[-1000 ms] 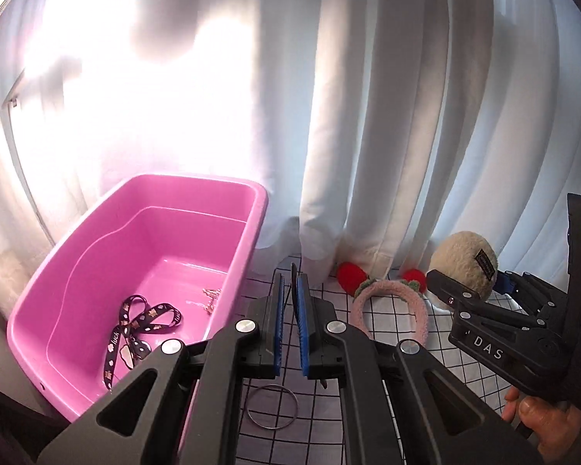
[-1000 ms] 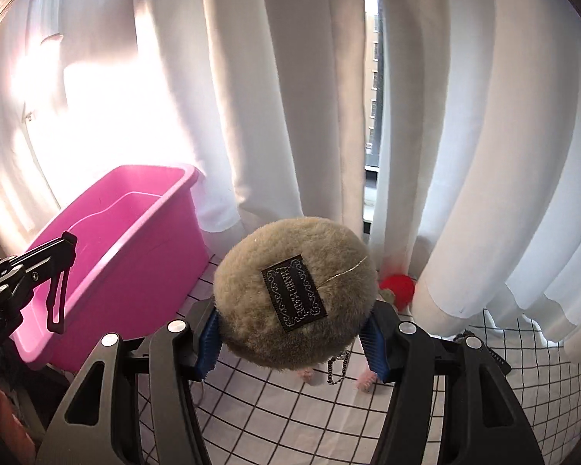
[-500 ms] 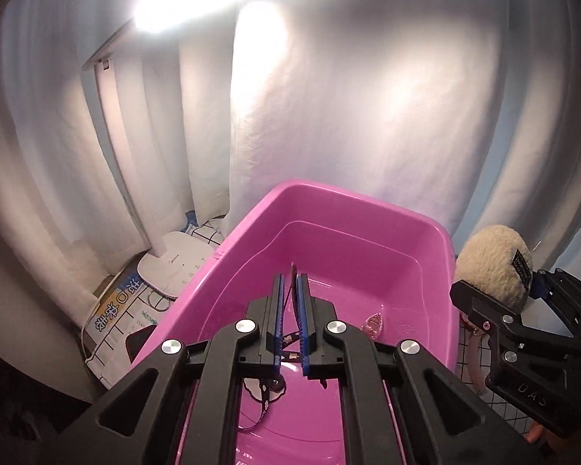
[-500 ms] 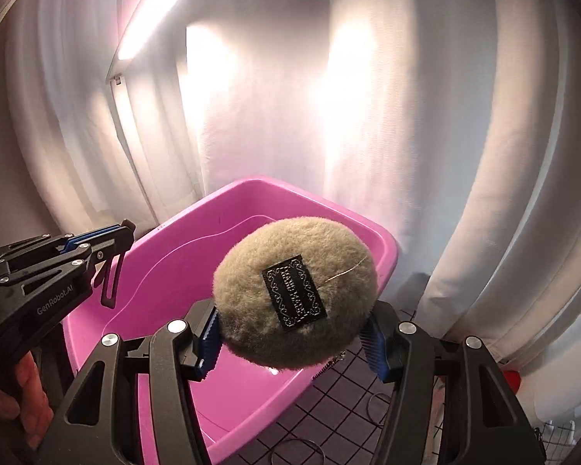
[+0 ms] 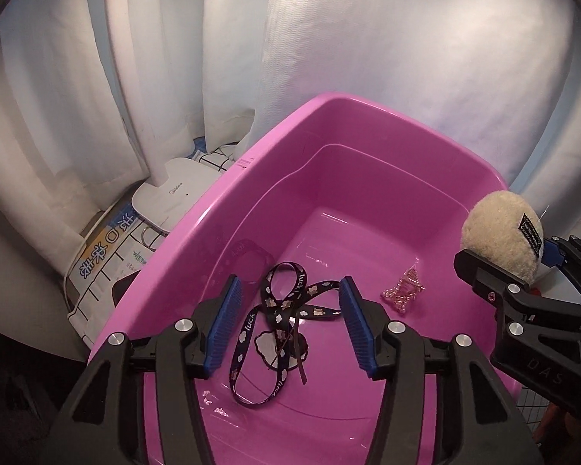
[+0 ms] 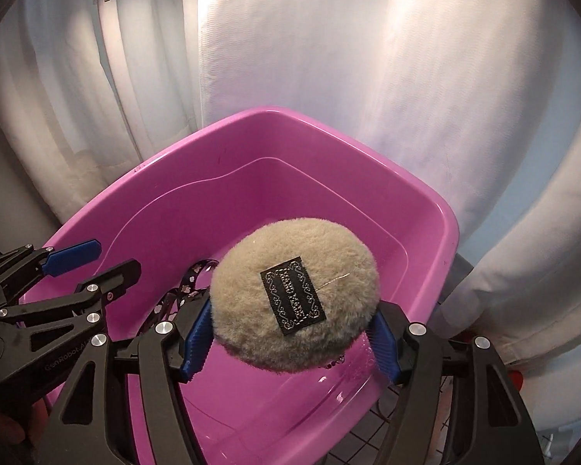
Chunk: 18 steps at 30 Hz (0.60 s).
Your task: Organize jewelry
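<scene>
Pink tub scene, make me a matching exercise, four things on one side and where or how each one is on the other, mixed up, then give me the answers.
Things:
1. fluffy beige pouch
2. black ribbon lanyard
3. beaded pink charm
4. left gripper

States:
A. lying looped on the floor of the pink tub
B. open, with nothing between its fingers
C. clamped in the right gripper above the tub
D. lying on the tub floor to the right of the lanyard

Pairs: 1-C, 2-A, 3-D, 4-B
</scene>
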Tool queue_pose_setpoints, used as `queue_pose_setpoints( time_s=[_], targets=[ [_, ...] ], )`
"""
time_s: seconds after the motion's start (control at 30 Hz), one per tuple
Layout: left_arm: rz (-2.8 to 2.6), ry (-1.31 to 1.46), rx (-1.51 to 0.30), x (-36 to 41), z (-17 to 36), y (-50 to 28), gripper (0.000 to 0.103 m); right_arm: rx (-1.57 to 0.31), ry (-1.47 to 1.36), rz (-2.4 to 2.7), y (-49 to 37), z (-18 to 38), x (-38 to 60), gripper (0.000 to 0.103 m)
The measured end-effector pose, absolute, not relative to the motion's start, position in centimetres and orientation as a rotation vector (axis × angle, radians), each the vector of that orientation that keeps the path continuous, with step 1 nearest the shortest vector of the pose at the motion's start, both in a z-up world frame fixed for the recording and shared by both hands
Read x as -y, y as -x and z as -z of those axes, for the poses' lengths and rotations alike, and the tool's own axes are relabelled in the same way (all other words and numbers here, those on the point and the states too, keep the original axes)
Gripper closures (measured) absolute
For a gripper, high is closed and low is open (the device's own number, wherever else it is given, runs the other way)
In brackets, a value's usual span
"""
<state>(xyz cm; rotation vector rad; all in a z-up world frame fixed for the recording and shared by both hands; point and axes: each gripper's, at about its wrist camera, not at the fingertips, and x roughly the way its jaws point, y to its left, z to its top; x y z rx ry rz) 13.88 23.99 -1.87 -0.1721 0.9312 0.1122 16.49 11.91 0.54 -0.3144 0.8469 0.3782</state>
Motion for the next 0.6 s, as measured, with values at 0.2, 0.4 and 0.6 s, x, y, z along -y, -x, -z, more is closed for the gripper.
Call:
queue_pose_setpoints(
  time_s=[0.2,0.4,0.6],
  targets=[
    [-0.129,0.184,-0.918,-24.6,1.5,-13.7,0.022,-0.858,0.319,-0.349,-16.7,-0.1,-11.5,0.036],
    [-0.135,0.205,-0.912,-24.9,1.4,-13.2,0.021,-0.824,0.319,-0.331,-16.6,-0.8,-11.1,0.026],
    [-0.141,0.213,-0.901,-24.9,1.0,-12.8,0.021,-0.811,0.302,-0.326,-16.4,-1.3,-10.5,0.026]
  ],
)
